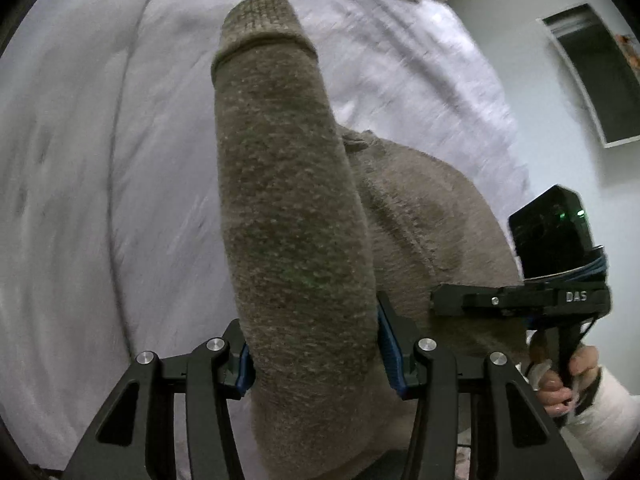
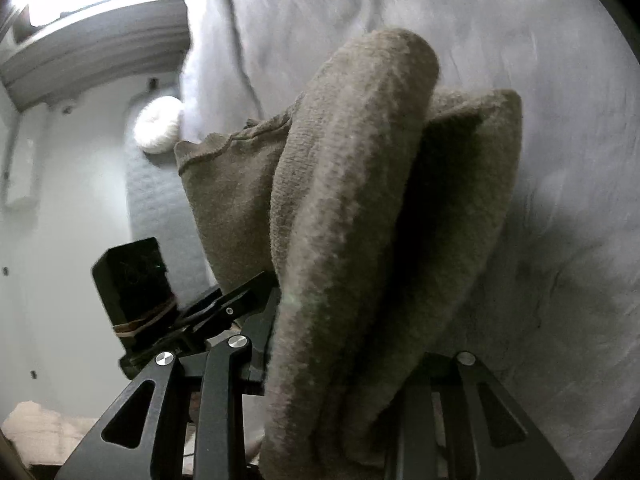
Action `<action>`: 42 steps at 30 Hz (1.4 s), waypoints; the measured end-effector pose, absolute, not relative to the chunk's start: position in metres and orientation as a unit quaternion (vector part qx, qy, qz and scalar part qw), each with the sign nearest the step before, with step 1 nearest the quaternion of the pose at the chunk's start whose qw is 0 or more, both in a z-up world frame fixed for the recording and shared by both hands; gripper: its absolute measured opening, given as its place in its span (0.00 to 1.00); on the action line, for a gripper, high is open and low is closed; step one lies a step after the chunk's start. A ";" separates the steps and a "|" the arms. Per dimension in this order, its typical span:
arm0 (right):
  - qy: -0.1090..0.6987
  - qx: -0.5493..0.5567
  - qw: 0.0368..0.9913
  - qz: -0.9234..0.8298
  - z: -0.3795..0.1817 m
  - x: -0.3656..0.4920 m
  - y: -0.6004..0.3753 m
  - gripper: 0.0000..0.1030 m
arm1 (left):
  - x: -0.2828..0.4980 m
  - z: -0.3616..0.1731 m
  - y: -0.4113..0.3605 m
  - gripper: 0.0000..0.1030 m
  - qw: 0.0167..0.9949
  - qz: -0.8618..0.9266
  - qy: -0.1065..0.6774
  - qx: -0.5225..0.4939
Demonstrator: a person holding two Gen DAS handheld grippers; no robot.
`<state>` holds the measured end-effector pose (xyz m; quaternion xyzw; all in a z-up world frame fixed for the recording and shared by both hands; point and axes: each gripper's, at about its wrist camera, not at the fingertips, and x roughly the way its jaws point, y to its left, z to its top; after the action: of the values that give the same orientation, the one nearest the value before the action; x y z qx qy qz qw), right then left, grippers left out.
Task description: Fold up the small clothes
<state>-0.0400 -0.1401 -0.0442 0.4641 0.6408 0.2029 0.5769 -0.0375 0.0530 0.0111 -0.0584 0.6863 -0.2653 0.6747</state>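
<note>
Brown sock held over the bed
Left tongs (image 1: 316,354) and right tongs (image 2: 340,364) both clamp the sock (image 1: 288,200) above the sheet (image 1: 80,200)

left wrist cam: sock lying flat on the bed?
No, the sock is held up between the left hand-held gripper's fingers, above the bedsheet.

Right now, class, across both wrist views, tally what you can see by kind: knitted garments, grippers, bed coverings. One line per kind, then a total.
Brown-grey knitted garment: 1, held up by both grippers, cuffed tube hanging towards the bed
Grippers: 2, left gripper and right gripper, each closed on the garment
Pale lilac bed sheet: 1
Total: 4
</note>
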 end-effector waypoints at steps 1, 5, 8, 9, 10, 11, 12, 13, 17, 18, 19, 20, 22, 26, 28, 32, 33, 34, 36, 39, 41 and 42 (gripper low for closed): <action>0.653 0.452 0.577 0.193 -0.050 -0.041 -0.137 0.32 | -0.042 0.004 0.056 0.50 0.671 -0.258 0.693 -0.053; 0.668 0.405 0.602 0.163 -0.042 -0.040 -0.136 0.38 | -0.055 -0.006 0.072 0.50 0.681 -0.233 0.694 -0.030; 0.683 0.345 0.631 0.129 -0.025 -0.045 -0.141 0.46 | -0.059 0.005 0.089 0.50 0.699 -0.221 0.680 -0.025; 0.691 0.315 0.641 0.110 -0.022 -0.046 -0.146 0.48 | -0.059 0.010 0.093 0.50 0.708 -0.211 0.673 -0.019; 0.699 0.278 0.653 0.086 -0.016 -0.042 -0.148 0.48 | -0.053 0.011 0.097 0.50 0.715 -0.201 0.669 -0.014; 0.704 0.233 0.668 0.058 -0.009 -0.041 -0.145 0.48 | -0.052 0.013 0.109 0.50 0.722 -0.190 0.665 -0.006; 0.699 0.216 0.680 0.043 -0.002 -0.043 -0.149 0.48 | -0.051 0.013 0.115 0.50 0.727 -0.178 0.664 -0.001; 0.692 0.220 0.687 0.039 0.003 -0.043 -0.151 0.48 | -0.050 0.011 0.119 0.50 0.728 -0.165 0.665 0.000; 0.657 0.303 0.689 0.047 0.014 -0.043 -0.169 0.48 | -0.046 0.002 0.122 0.50 0.723 -0.149 0.674 -0.011; 0.657 0.318 0.682 0.051 0.010 -0.042 -0.170 0.48 | -0.046 0.000 0.120 0.50 0.723 -0.150 0.675 -0.011; 0.657 0.330 0.675 0.057 0.005 -0.040 -0.169 0.48 | -0.047 -0.001 0.117 0.50 0.723 -0.150 0.675 -0.007; 0.658 0.336 0.672 0.063 0.000 -0.040 -0.170 0.48 | -0.048 -0.001 0.116 0.50 0.724 -0.148 0.674 0.001; 0.660 0.334 0.668 0.074 -0.008 -0.042 -0.170 0.47 | -0.050 -0.004 0.113 0.50 0.726 -0.143 0.673 0.018; 0.679 0.306 0.660 0.096 -0.014 -0.050 -0.161 0.08 | -0.050 -0.008 0.110 0.50 0.724 -0.136 0.675 0.027; 0.684 0.267 0.672 0.089 -0.007 -0.049 -0.156 0.08 | -0.048 -0.008 0.109 0.50 0.723 -0.132 0.678 0.026; 0.694 0.194 0.690 0.066 0.001 -0.057 -0.154 0.08 | -0.051 -0.004 0.107 0.50 0.725 -0.137 0.674 0.032; 0.699 0.187 0.688 0.060 -0.003 -0.058 -0.155 0.08 | -0.053 -0.006 0.105 0.50 0.725 -0.137 0.674 0.038; 0.704 0.180 0.685 0.052 -0.009 -0.059 -0.155 0.08 | -0.054 -0.007 0.105 0.50 0.724 -0.137 0.674 0.044; 0.712 0.162 0.682 0.041 -0.022 -0.060 -0.152 0.08 | -0.057 -0.012 0.099 0.52 0.725 -0.134 0.673 0.059; 0.718 0.144 0.680 0.035 -0.033 -0.060 -0.146 0.08 | -0.061 -0.021 0.095 0.52 0.724 -0.127 0.673 0.081; 0.718 0.140 0.681 0.031 -0.033 -0.059 -0.144 0.08 | -0.062 -0.023 0.096 0.52 0.722 -0.119 0.676 0.087; 0.718 0.140 0.682 0.030 -0.031 -0.059 -0.144 0.08 | -0.062 -0.022 0.097 0.52 0.721 -0.118 0.677 0.086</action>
<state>-0.0593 -0.1436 -0.0307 0.1396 0.7177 0.0300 0.6815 -0.0620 0.0970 -0.0217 0.0861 0.6771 -0.1178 0.7213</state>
